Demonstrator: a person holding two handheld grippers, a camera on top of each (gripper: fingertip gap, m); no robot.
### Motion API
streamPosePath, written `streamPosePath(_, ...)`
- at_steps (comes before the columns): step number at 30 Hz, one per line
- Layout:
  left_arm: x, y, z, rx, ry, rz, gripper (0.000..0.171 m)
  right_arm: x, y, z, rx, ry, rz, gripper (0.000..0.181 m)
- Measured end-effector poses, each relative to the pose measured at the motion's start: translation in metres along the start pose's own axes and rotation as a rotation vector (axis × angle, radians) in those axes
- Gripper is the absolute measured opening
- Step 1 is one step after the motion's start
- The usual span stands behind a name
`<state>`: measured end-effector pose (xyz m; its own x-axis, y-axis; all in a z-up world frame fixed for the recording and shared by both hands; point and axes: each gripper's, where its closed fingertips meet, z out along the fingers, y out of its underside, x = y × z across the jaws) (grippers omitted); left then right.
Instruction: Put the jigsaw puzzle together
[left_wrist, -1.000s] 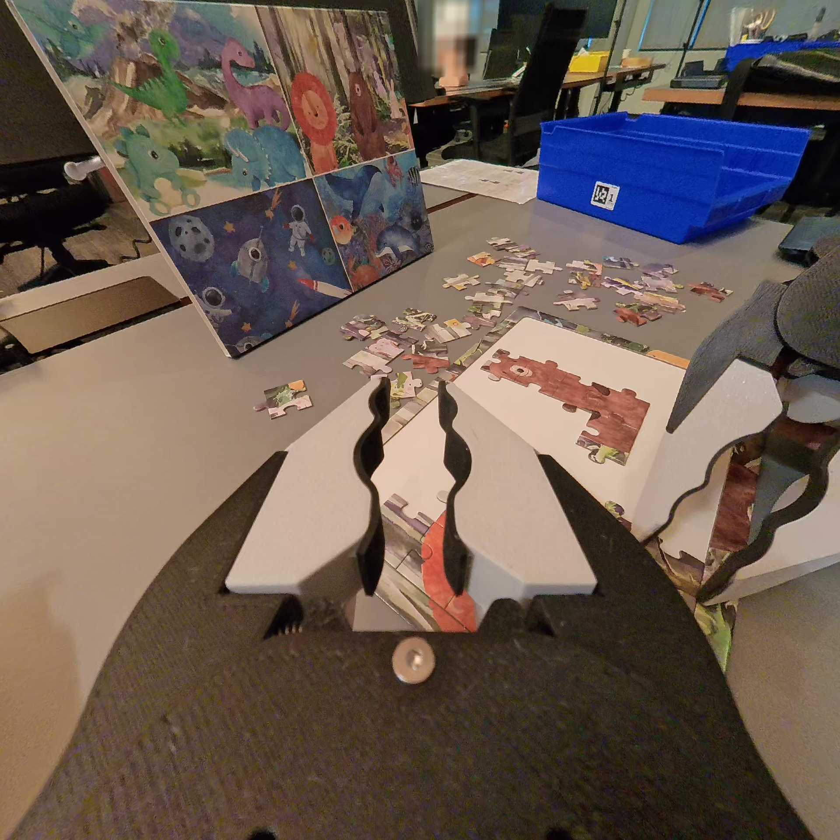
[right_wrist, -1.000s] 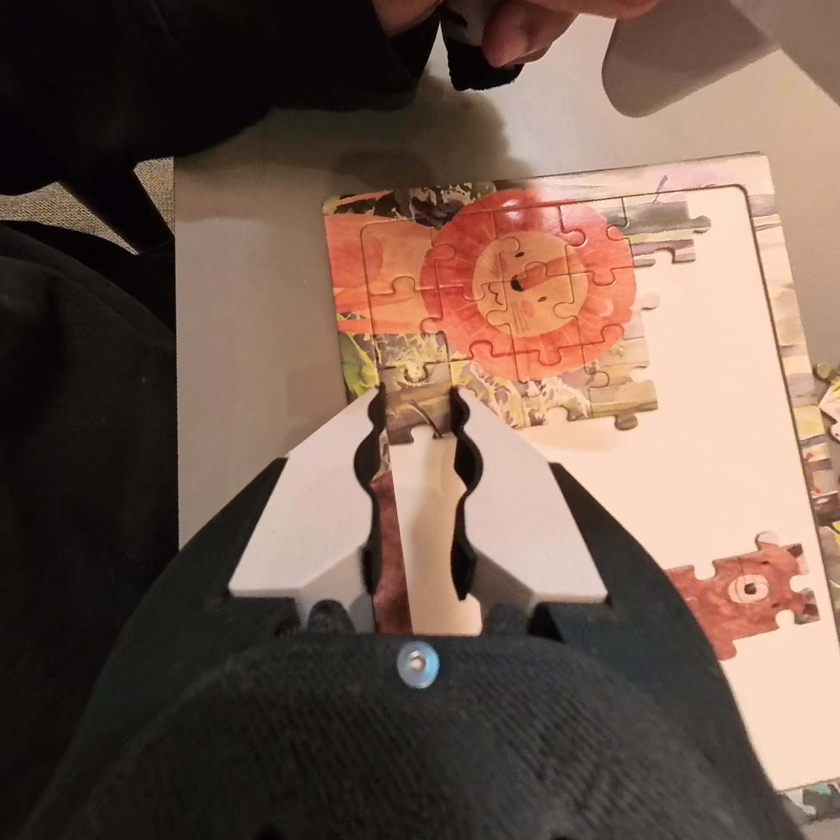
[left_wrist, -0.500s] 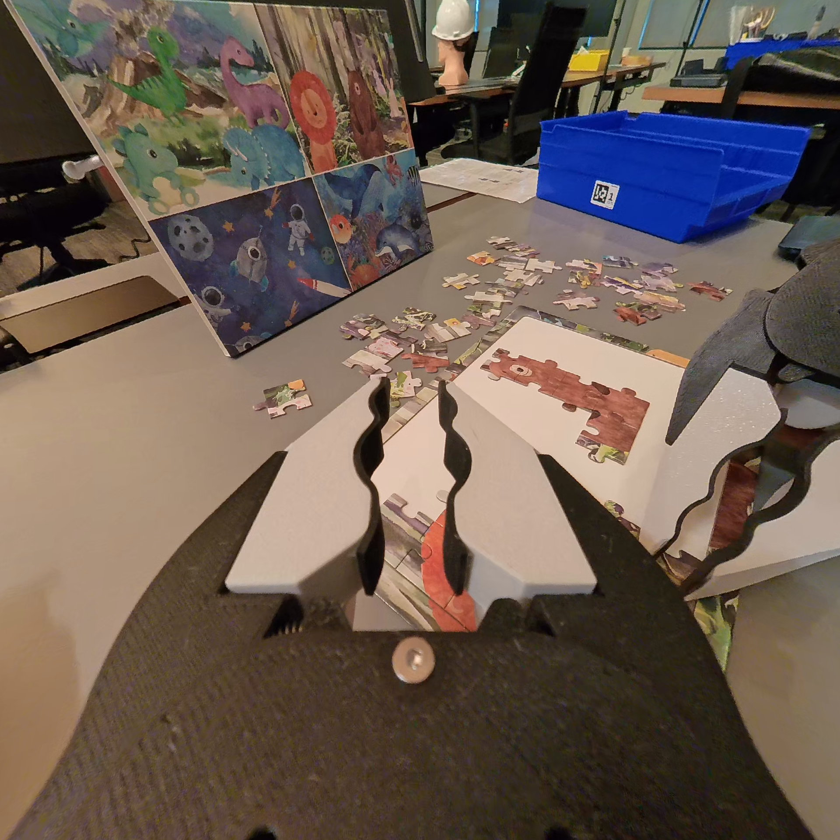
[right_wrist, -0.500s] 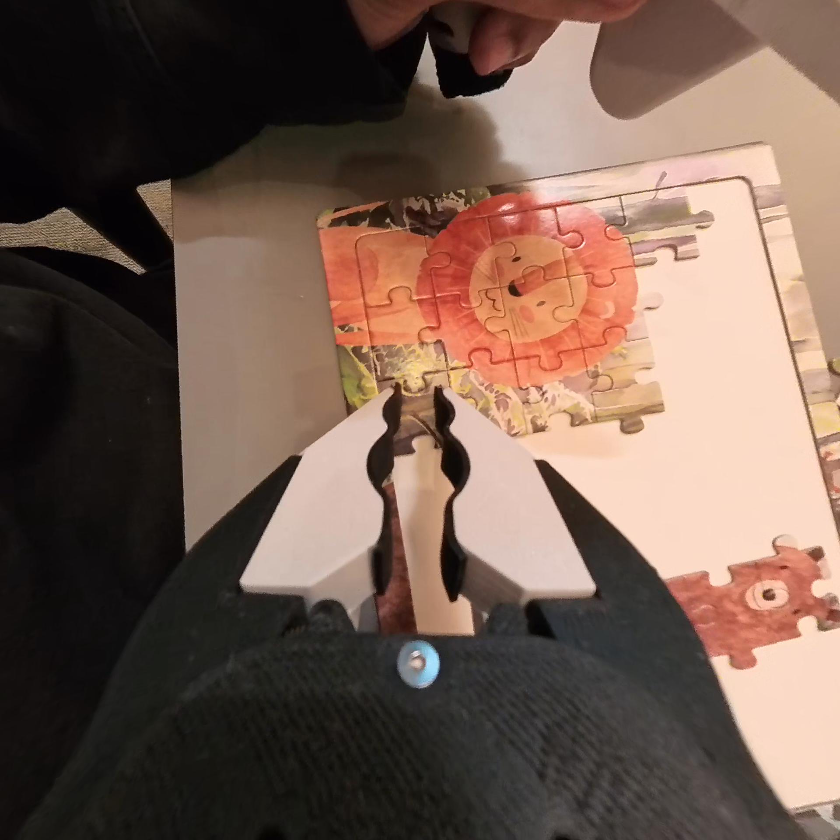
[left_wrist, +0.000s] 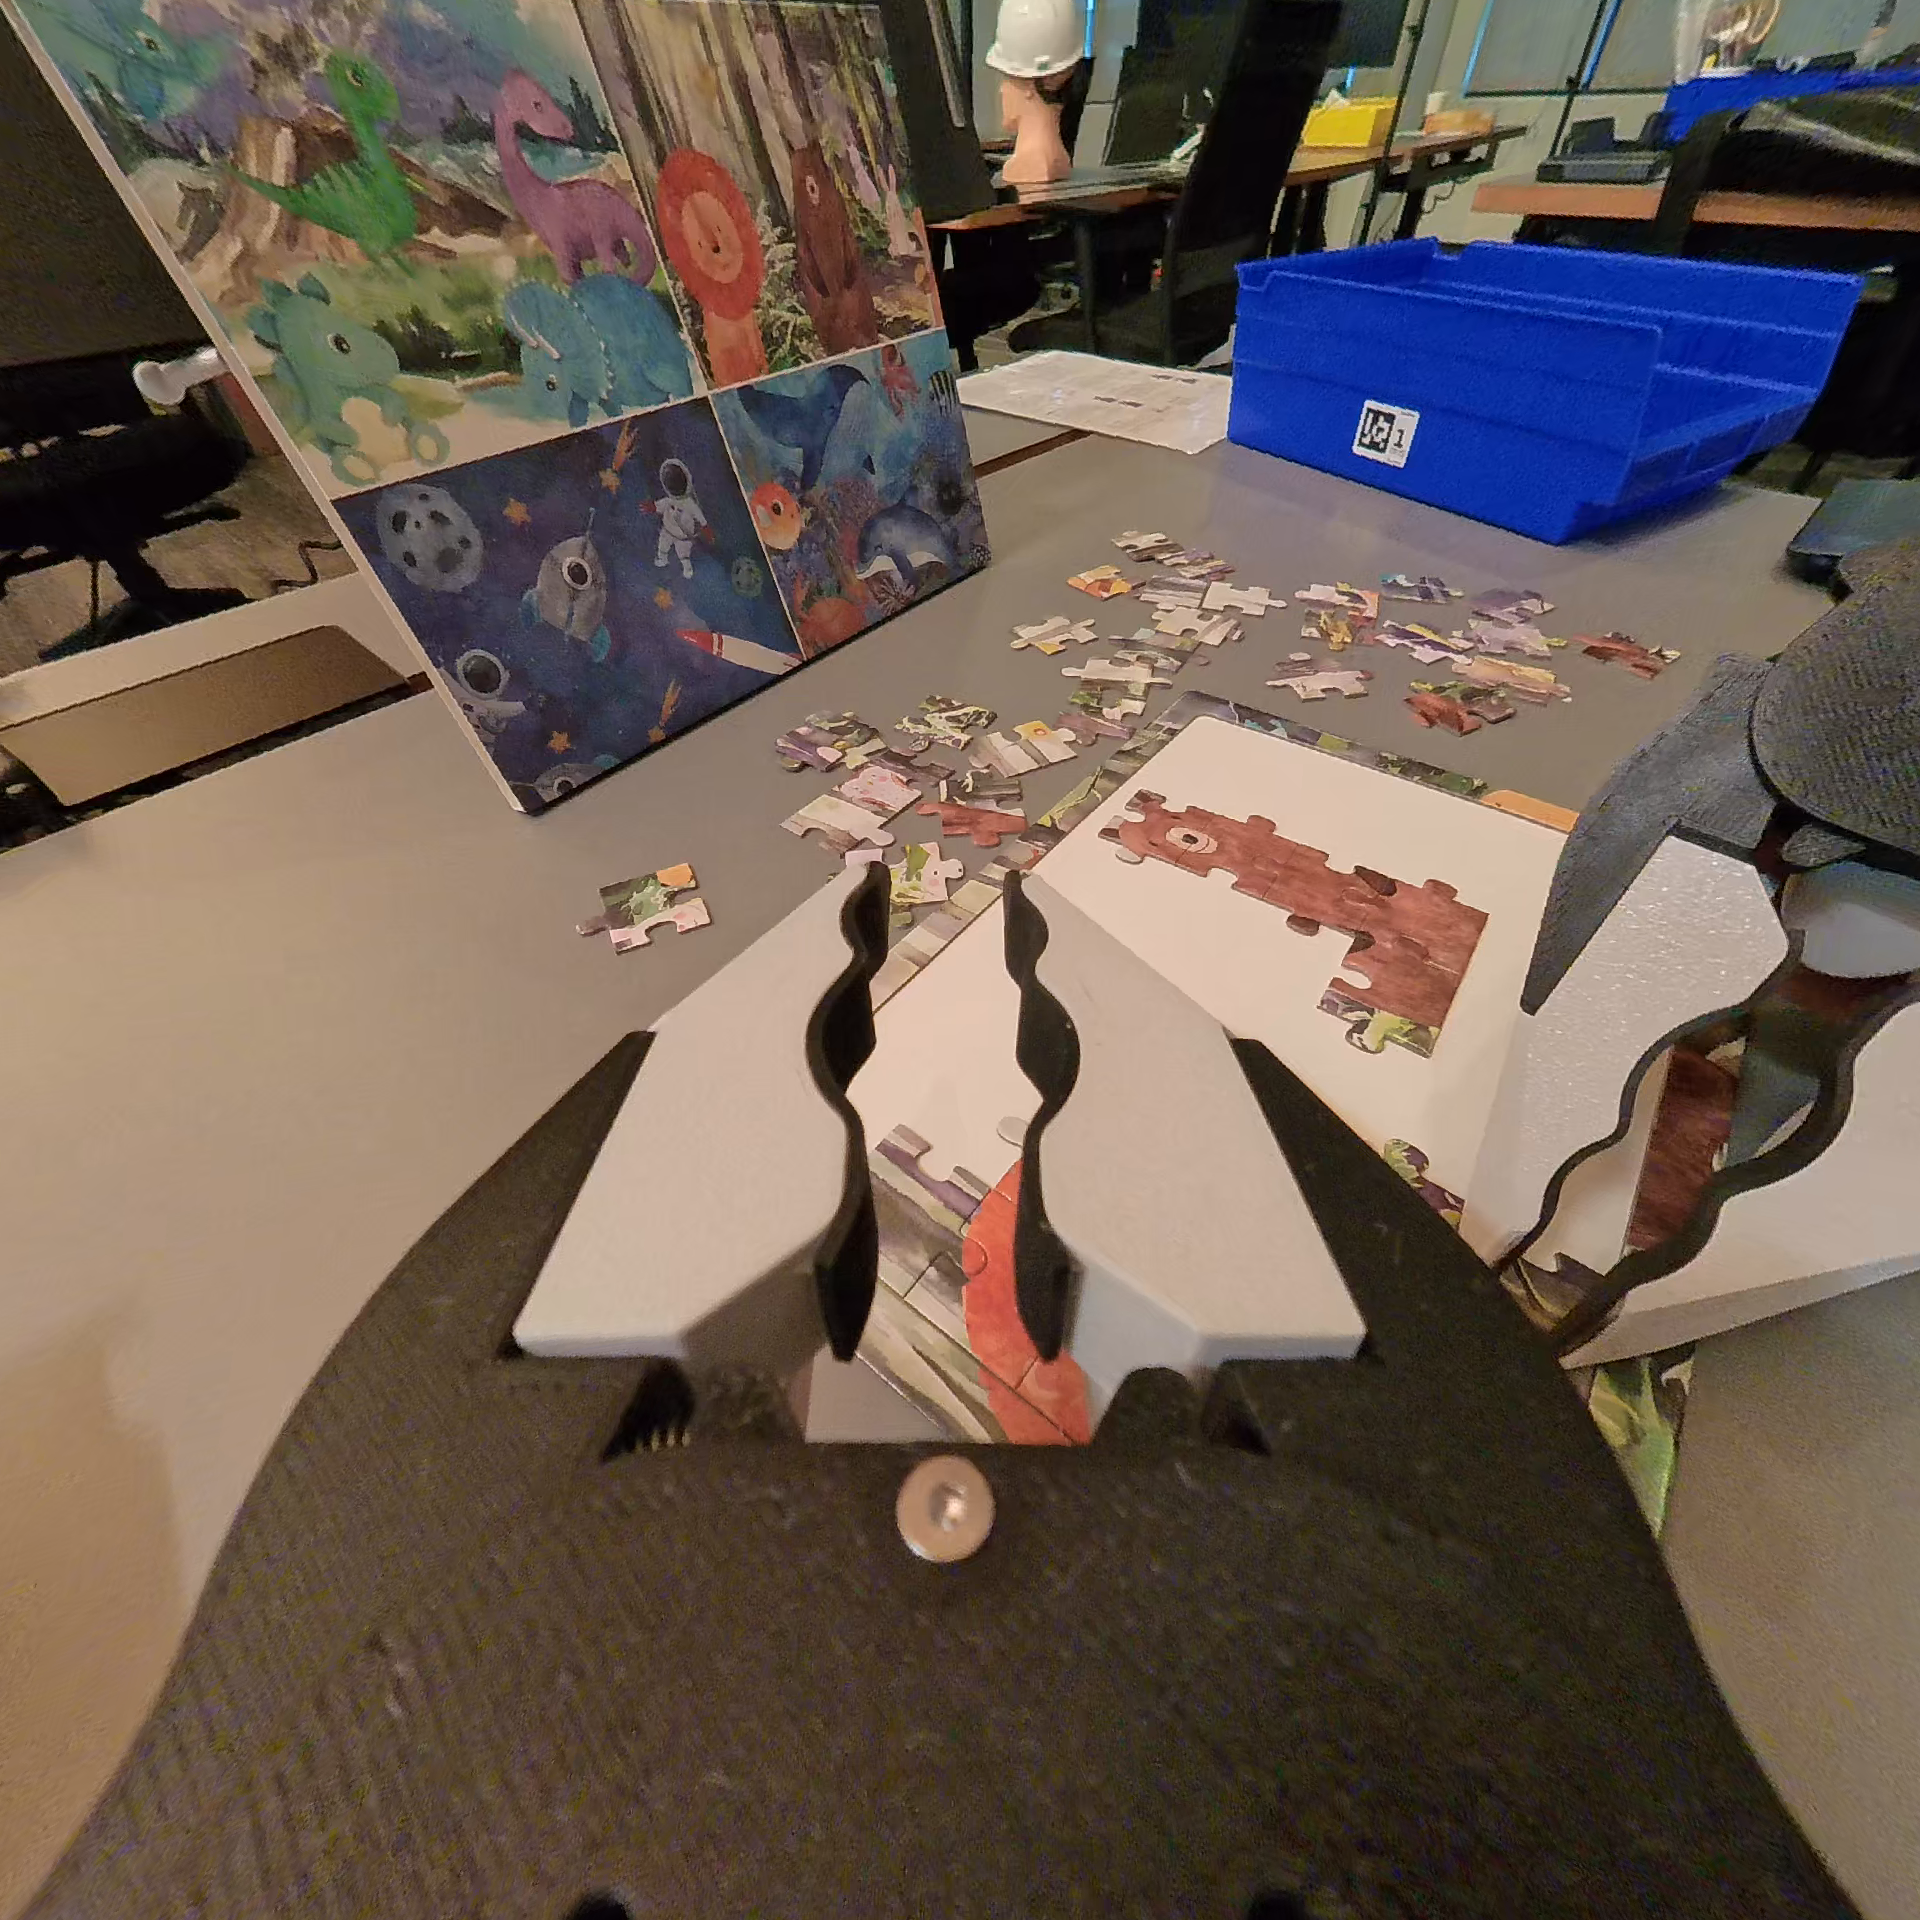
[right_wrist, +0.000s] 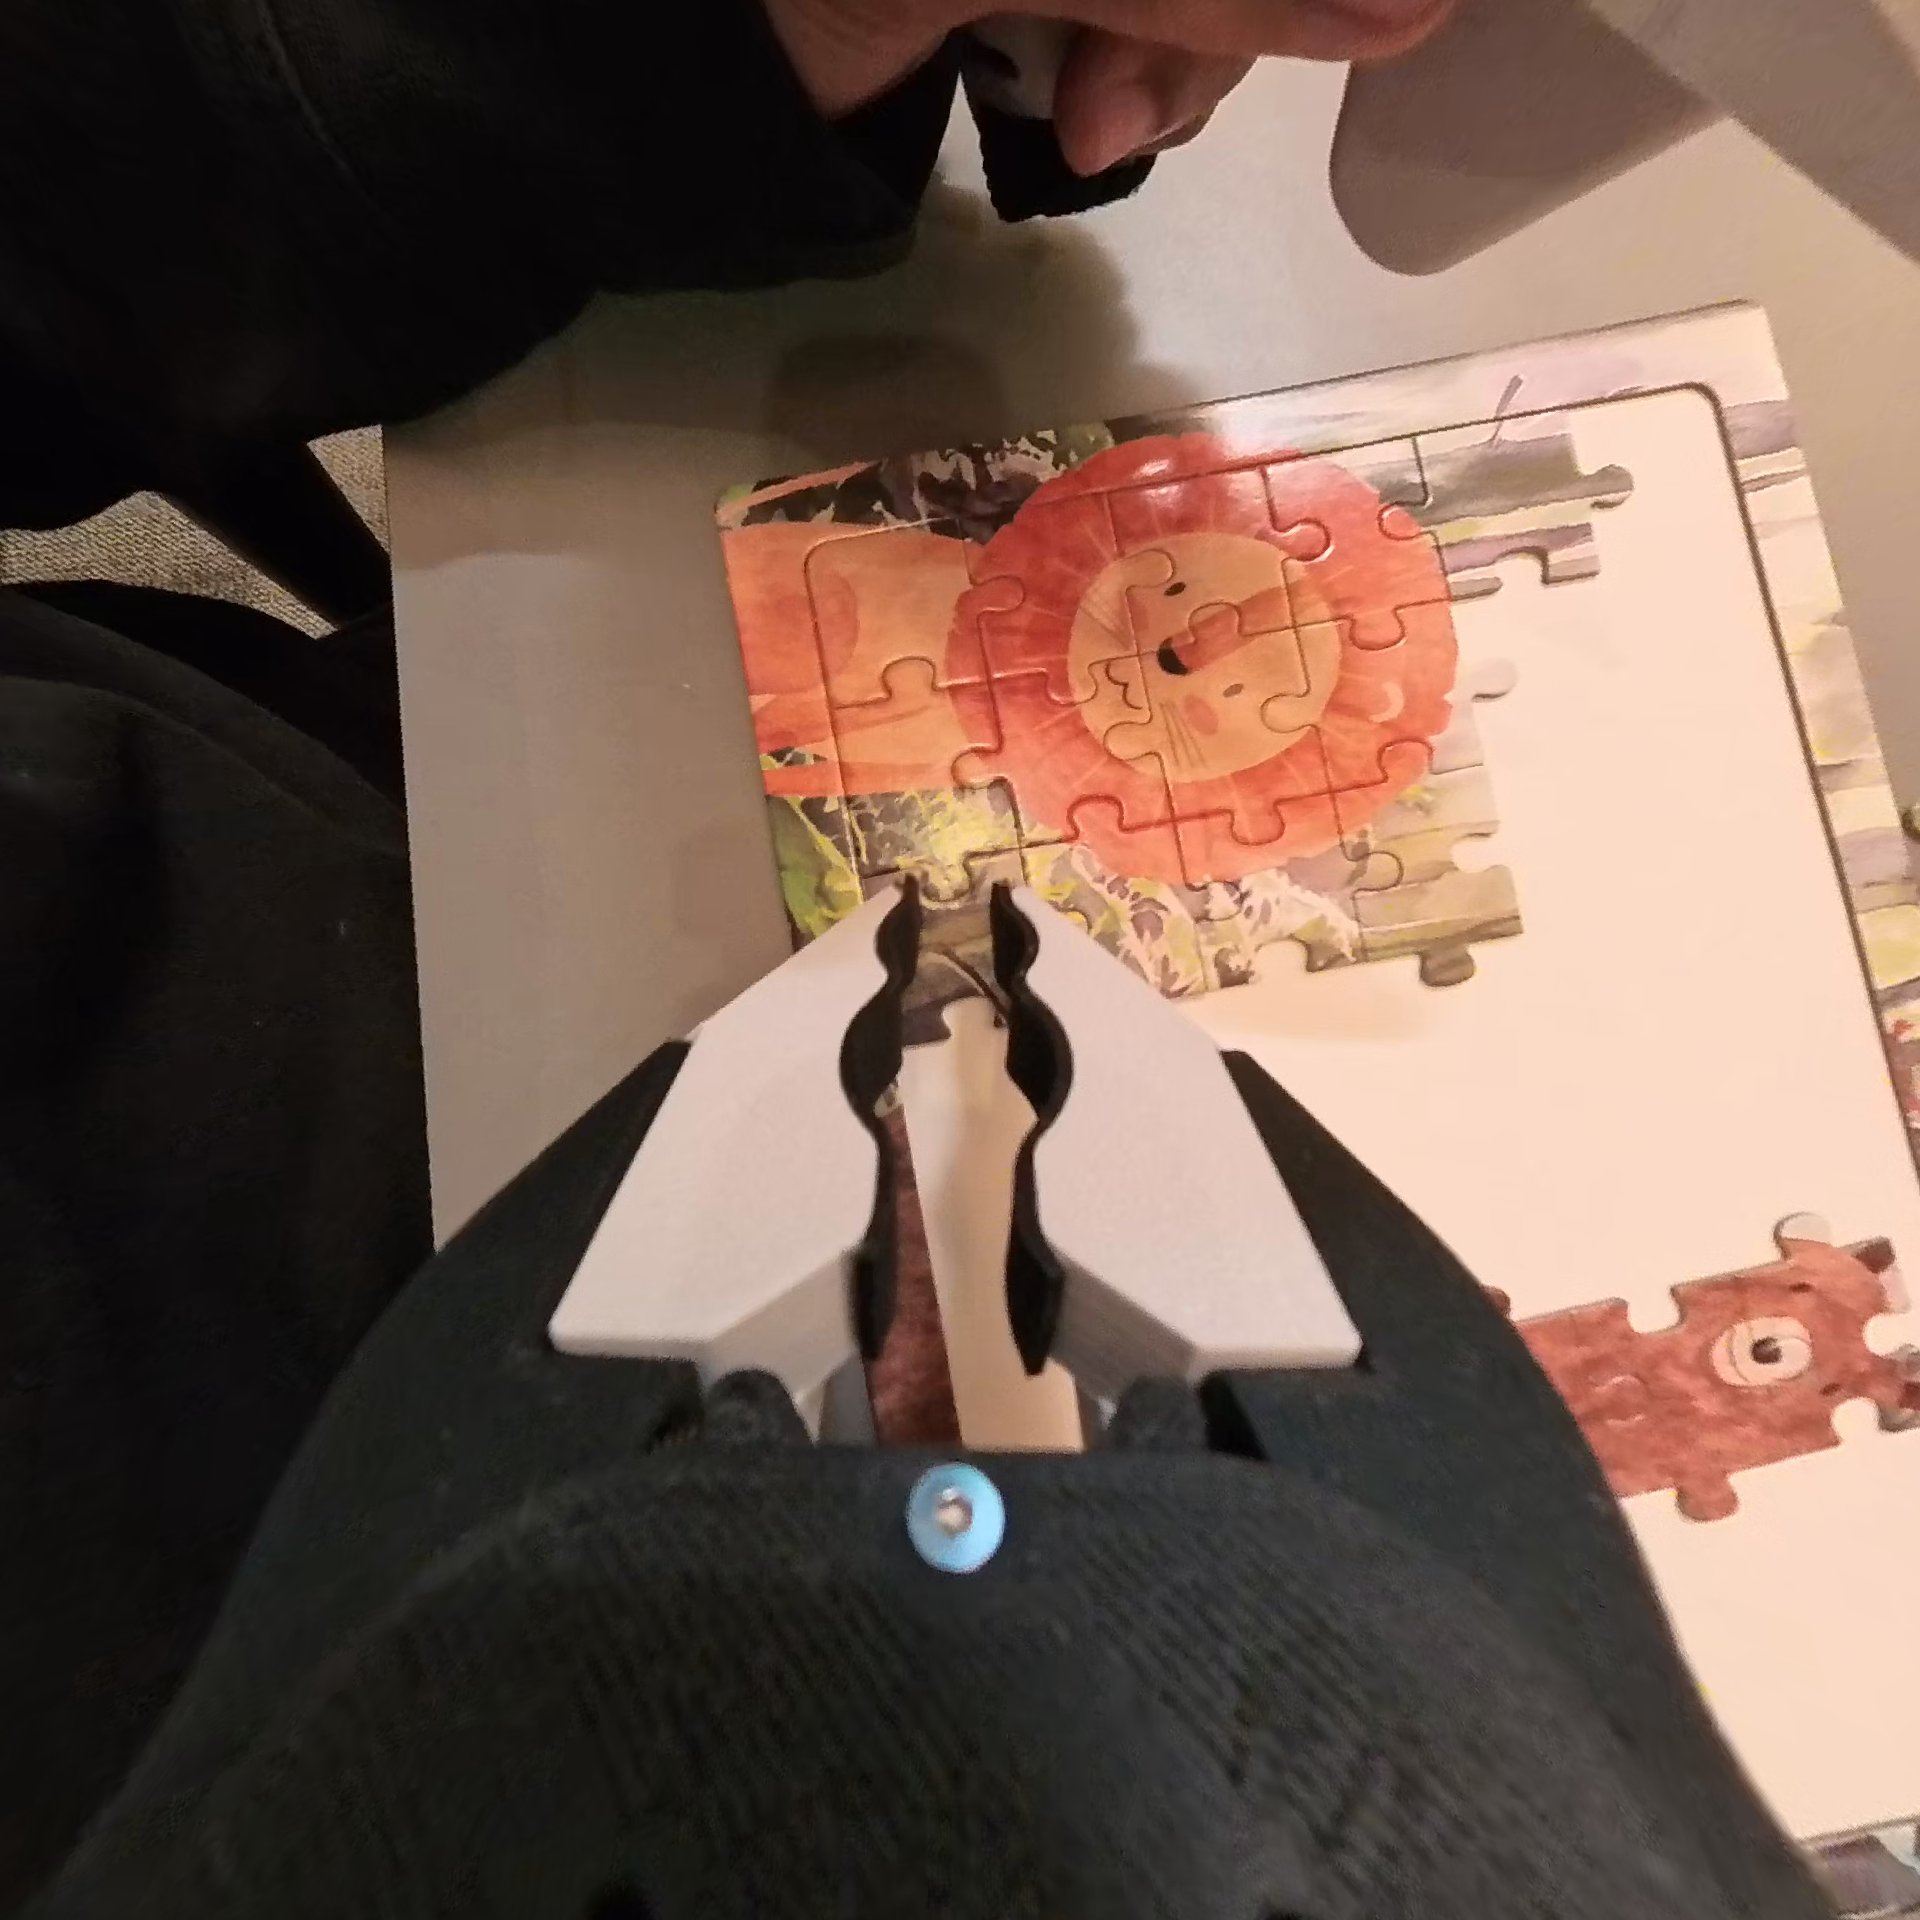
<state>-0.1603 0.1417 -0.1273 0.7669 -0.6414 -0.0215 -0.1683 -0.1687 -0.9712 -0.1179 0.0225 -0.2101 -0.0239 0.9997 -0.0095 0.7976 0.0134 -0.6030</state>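
My left gripper (left_wrist: 940, 894) hovers low over the near edge of the puzzle tray (left_wrist: 1195, 790), jaws a narrow gap apart with nothing between them; through the gap I see the orange lion section and white tray floor. My right gripper (right_wrist: 951, 904) points down at the tray's corner, its tips over the dark foliage pieces just below the lion cluster (right_wrist: 1195, 665). Its jaws stand narrowly parted, and I cannot tell whether the tips touch the pieces or clamp one. From the left wrist view the right gripper (left_wrist: 1683, 1164) sits at the right edge, tipped down onto the tray.

The lion cluster fills one corner of the tray, joined pieces forming the mane and face with grey and green scenery around it. A separate brown bear strip (right_wrist: 1714, 1371) lies well apart on the white floor; it shows as (left_wrist: 1320, 894) from the other side. Loose pieces (left_wrist: 1299, 634) are scattered across the grey table (left_wrist: 312, 1039) beyond the tray, with one small joined pair (left_wrist: 649, 904) lying alone to the left.

A reference picture board (left_wrist: 540, 343) leans upright behind them, and a blue bin (left_wrist: 1558, 353) stands farther back. A person's hand (right_wrist: 1122, 94) and dark sleeve (right_wrist: 416, 187) show at the top of the right wrist view
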Motion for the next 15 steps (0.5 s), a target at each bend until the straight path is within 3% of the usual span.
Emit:
streamPosePath(5, 0.0001, -0.0002, 0.0, 0.001, 0.001, -0.001, 0.02, -0.0015, 0.0007, -0.0037, 0.011, 0.0, -0.037, 0.016)
streamPosePath(15, 0.0002, 0.0005, 0.0005, -0.003, 0.001, 0.002, 0.02, -0.0073, 0.0011, -0.0004, -0.007, -0.004, -0.066, 0.007)
